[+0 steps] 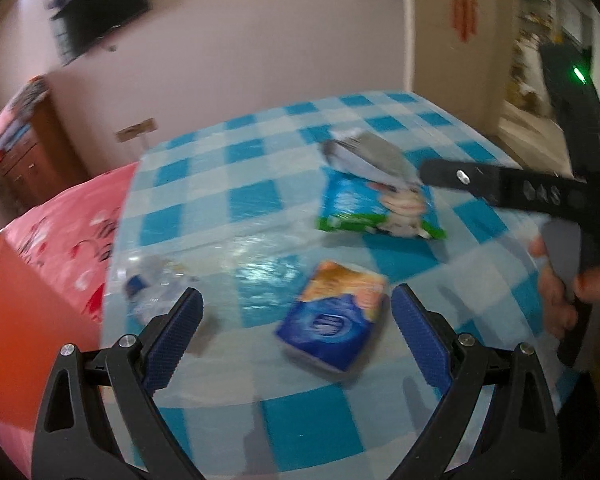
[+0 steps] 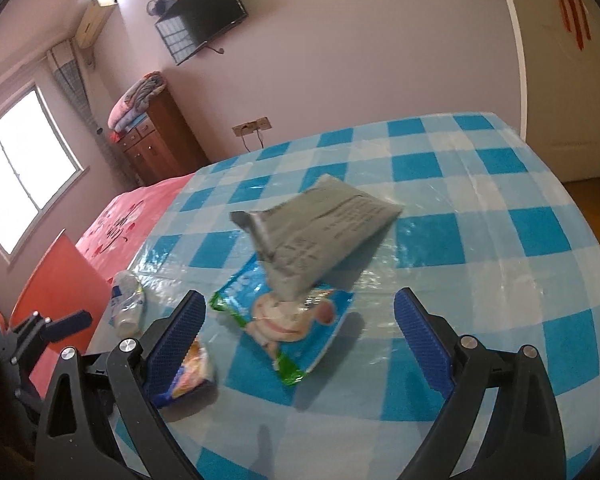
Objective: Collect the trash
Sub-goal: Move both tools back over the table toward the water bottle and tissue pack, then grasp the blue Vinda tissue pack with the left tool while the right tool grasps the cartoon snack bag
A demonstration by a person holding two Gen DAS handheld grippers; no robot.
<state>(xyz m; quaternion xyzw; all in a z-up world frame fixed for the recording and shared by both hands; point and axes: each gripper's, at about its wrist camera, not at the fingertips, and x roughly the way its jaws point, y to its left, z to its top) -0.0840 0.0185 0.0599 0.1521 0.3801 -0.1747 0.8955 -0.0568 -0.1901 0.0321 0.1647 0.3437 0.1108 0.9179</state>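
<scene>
Both grippers hover wide open over the blue-checked tablecloth (image 2: pixel 480 184), holding nothing. The left gripper (image 1: pixel 296 304) frames a blue and orange tissue pack (image 1: pixel 334 316) at lower centre, with a crushed plastic bottle (image 1: pixel 152 284) at its left. The right gripper (image 2: pixel 300 306) faces a blue-green snack wrapper (image 2: pixel 288 320) at centre, a grey mailer bag (image 2: pixel 320 232) resting tilted on the wrapper's upper end.

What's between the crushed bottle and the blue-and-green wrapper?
Only bare checked tablecloth separates the crushed bottle from the blue-and-green wrapper, seen in the right wrist view. The tissue pack sits nearer, off that line.
</scene>
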